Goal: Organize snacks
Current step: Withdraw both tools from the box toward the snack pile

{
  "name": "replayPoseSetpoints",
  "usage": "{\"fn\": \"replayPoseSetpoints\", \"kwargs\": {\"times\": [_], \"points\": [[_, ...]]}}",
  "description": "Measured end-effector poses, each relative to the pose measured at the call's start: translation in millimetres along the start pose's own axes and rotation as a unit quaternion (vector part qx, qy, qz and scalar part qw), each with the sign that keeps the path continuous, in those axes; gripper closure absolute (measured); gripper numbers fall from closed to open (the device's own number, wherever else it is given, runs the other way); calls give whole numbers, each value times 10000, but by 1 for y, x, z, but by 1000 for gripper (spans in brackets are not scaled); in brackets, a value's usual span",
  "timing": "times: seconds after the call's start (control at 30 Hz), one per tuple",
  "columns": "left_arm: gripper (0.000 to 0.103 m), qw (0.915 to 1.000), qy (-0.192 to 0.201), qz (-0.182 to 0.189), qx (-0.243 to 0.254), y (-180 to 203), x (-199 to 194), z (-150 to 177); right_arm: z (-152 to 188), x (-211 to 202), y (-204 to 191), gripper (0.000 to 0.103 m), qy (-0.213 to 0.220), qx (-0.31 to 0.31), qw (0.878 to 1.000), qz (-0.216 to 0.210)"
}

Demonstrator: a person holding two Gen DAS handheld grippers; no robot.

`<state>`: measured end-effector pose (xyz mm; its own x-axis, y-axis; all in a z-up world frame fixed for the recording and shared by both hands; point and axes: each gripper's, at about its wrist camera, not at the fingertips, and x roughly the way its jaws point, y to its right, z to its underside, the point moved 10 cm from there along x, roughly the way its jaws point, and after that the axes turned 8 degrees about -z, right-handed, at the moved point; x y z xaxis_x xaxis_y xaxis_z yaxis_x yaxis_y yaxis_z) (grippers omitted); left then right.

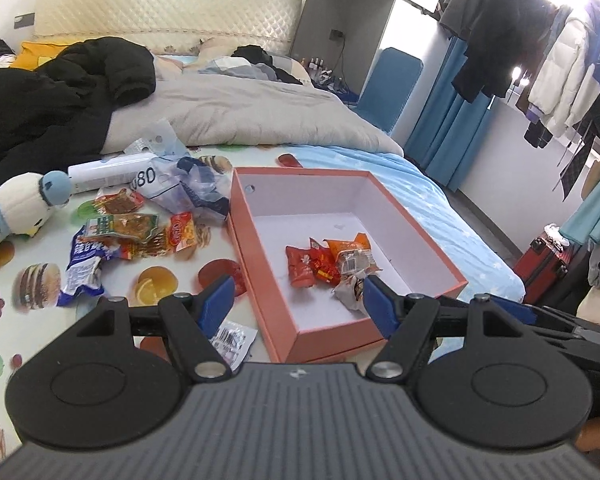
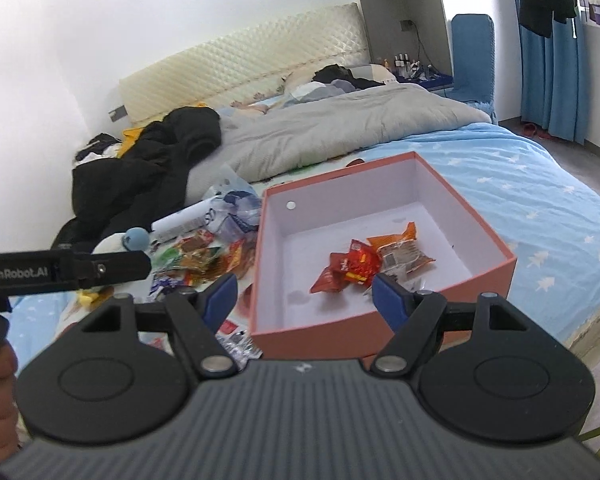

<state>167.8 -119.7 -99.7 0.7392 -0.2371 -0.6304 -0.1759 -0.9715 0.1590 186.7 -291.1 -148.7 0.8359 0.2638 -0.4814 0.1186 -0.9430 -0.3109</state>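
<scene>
An open pink box (image 1: 256, 264) (image 2: 384, 330) with a white inside lies on the bed and holds several red and orange snack packets (image 1: 328, 268) (image 2: 364, 264). Left of the box lies a loose heap of snack packets (image 1: 136, 232) (image 2: 204, 260) with a blue and white bag (image 1: 82, 268). A small white wrapper (image 1: 232, 340) (image 2: 236, 344) lies by the box's near left corner. My left gripper (image 1: 298, 304) hovers above the box's near edge, open and empty. My right gripper (image 2: 304, 300) hovers over the same near edge, also open and empty.
A plush duck (image 1: 16, 210) sits left of the heap. Behind it lie a white tube (image 1: 112, 172), a crumpled plastic bag (image 1: 192, 188), a black jacket (image 1: 56, 92) and a grey duvet (image 1: 240, 112). The left tool's black arm (image 2: 64, 270) crosses the right view's left edge.
</scene>
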Motion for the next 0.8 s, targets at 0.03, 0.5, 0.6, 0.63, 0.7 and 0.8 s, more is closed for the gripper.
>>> {"fn": "replayPoseSetpoints", "kwargs": {"times": [0.03, 0.5, 0.6, 0.63, 0.7, 0.8], "points": [[28, 10000, 15, -23, -3, -2, -2, 2, 2, -2, -3, 27, 6, -40, 10000, -5], [28, 9973, 9, -530, -507, -65, -36, 35, 33, 6, -57, 27, -221, -419, 9976, -495], [28, 9962, -25, -626, -605, -79, -41, 43, 43, 10, -73, 27, -339, -517, 9960, -642], [28, 9959, -33, -648, -631, -83, -43, 46, 45, 11, -77, 27, -372, -542, 9955, -684], [28, 9951, -45, -700, -704, -92, -48, 52, 52, 13, -88, 27, -451, -601, 9941, -779], [28, 9938, -75, -770, -804, -103, -53, 61, 60, 14, -101, 27, -529, -701, 9921, -900]]}}
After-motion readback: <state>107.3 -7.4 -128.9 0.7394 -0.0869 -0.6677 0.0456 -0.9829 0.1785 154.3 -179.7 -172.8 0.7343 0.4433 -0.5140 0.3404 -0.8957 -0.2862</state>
